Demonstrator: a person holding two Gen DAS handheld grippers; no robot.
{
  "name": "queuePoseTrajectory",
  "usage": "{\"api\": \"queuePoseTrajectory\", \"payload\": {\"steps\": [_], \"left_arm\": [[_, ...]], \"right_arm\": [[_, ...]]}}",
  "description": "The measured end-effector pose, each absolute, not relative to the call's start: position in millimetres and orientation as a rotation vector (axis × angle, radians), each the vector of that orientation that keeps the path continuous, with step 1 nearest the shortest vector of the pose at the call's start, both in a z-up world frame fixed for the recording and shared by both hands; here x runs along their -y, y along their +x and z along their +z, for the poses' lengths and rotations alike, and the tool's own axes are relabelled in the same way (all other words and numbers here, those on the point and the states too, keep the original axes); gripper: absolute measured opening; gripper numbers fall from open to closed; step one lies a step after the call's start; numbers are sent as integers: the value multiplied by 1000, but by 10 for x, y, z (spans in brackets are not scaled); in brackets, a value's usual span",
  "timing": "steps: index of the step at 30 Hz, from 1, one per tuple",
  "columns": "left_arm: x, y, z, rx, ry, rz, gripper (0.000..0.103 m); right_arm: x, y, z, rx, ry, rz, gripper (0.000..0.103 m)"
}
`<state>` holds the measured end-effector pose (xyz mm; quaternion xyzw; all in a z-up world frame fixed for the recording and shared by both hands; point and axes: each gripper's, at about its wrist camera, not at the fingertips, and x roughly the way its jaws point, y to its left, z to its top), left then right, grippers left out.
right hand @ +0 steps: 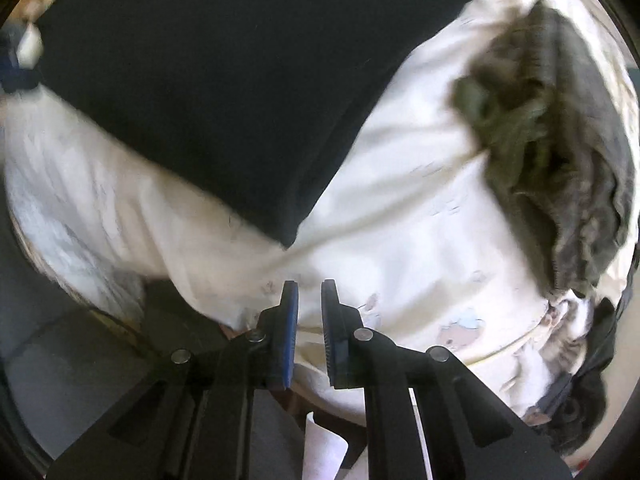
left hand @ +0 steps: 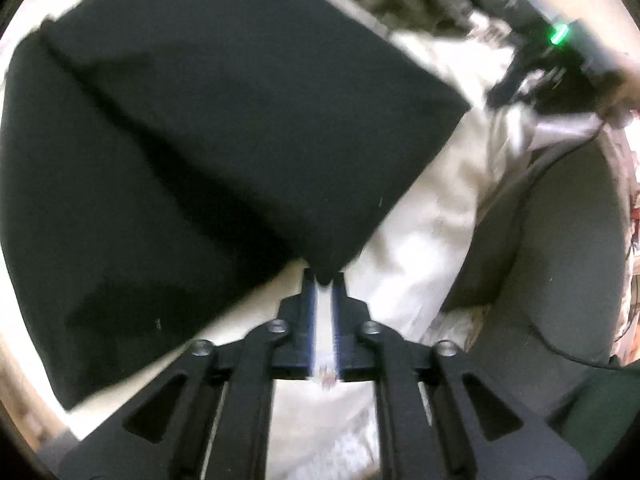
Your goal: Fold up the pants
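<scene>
The black pants (left hand: pixel 192 128) lie folded on a white bedsheet (left hand: pixel 424 248), and one corner is drawn to a point at my left gripper (left hand: pixel 325 280). That corner sits pinched between the left fingertips; behind the tips a narrow slit of white shows between the blue pads. In the right wrist view the pants (right hand: pixel 220 80) fill the upper left, their nearest corner a short way ahead of my right gripper (right hand: pixel 310 292). The right jaws stand a little apart with only the sheet (right hand: pixel 400 220) showing between them. The right gripper (left hand: pixel 560 40), with a green light, also appears blurred at the upper right of the left wrist view.
A crumpled grey-green garment (right hand: pixel 552 140) lies on the sheet to the right of the pants. A dark item (right hand: pixel 580 400) sits at the bed's lower right edge. A grey cushioned seat (left hand: pixel 560 248) borders the bed. A hand (left hand: pixel 624 100) holds the right gripper.
</scene>
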<state>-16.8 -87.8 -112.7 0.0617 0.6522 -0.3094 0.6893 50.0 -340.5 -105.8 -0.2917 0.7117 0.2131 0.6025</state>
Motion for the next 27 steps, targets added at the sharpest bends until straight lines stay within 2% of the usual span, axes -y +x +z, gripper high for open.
{"api": "queuePoseTrajectory", "payload": {"steps": [1,3,8,10,12,14,15,17,21,24,26,27], "left_arm": [[857,-191,-1126,-1467,151,-680,36],[863,-258,-1057,-1439,177,-680,43],[755,-165,-658,-1255,4,-684,45],[776,29,-687,-1228,-37,-571,46],[893,155,-911,-1283,-26,-504,46],[984,203,-1219,-1370,0,-449,45],[1000,204,-1332,-1388,7,-439,45],[1033,156,-1581,-1420,54,-424,46],[1056,78,-1522,-1415,82,-432,50],[962,58,-1337,-1401,1,-453,52],[894,64,-1221,-1358,-27,-453,64],[855,80,-1186,-1328,-28,-432,74]], "right_arm": [[3409,581,-898,-1592,-608,481,12],[3403,738,-690,-1513,-477,459,12],[3377,971,-496,-1332,4,380,15],[3349,1009,-694,-1339,187,345,15],[3308,963,-980,-1377,303,296,15],[3281,875,-1246,-1425,321,247,15],[3266,819,-1373,-1454,298,214,11],[3263,688,-1608,-1506,233,147,10],[3300,493,-1573,-1523,198,134,10],[3287,438,-1347,-1515,206,118,17],[3251,437,-1178,-1444,221,133,27],[3221,439,-1119,-1402,218,142,46]]}}
